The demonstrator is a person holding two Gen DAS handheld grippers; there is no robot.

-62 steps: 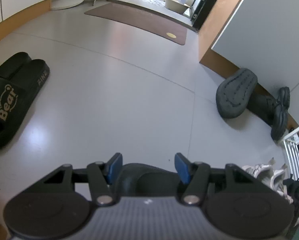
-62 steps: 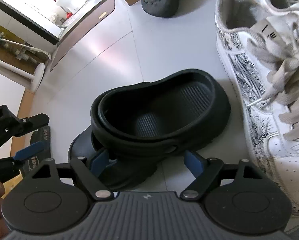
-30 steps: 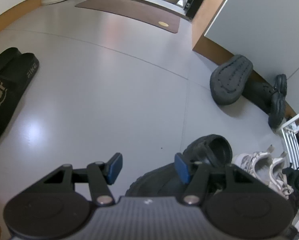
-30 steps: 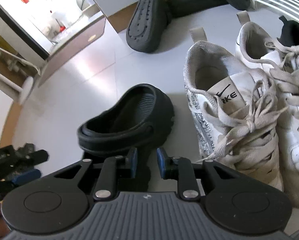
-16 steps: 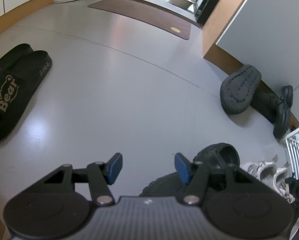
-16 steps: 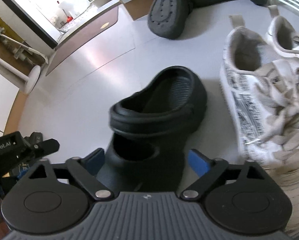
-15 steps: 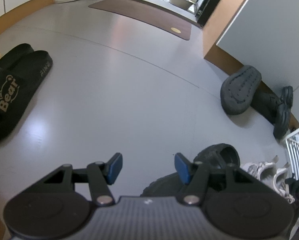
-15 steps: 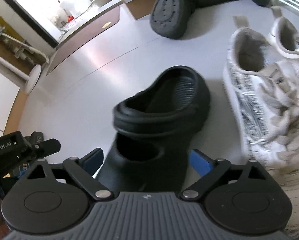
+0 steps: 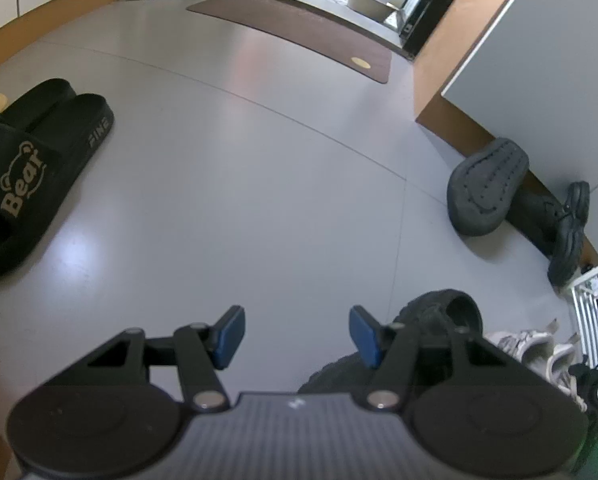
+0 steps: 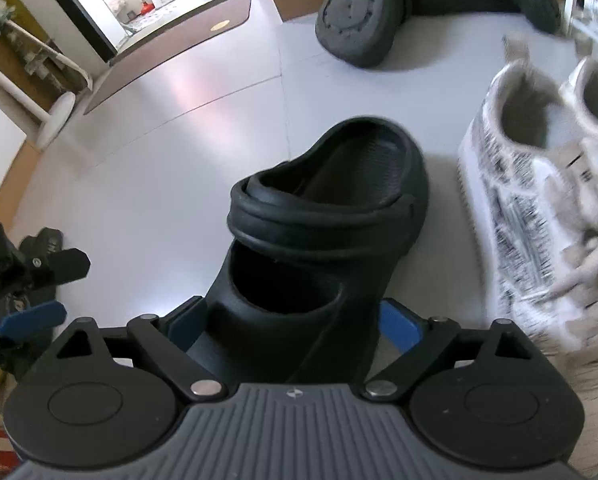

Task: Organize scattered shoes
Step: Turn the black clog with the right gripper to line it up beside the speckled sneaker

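Observation:
A black clog (image 10: 323,232) stands on the grey floor, heel toward the far wall. My right gripper (image 10: 295,326) is open, its blue pads on either side of the clog's toe end. The clog also shows in the left wrist view (image 9: 443,312), behind my right finger. My left gripper (image 9: 297,336) is open and empty above bare floor. A pair of white sneakers (image 10: 547,200) stands just right of the clog. A pair of black "Bear" slides (image 9: 27,176) lies at the far left.
A dark grey clog (image 9: 487,188) leans sole-out on the wall base, with a black shoe (image 9: 571,232) beside it. A white wire rack (image 9: 595,320) stands at the right. A brown mat (image 9: 295,28) lies by the doorway. My left gripper shows in the right wrist view (image 10: 27,288).
My right gripper, shut a second ago, has opened wide and now straddles the black clog, which has turned more upright in view. My left gripper has stayed open and drifted slightly.

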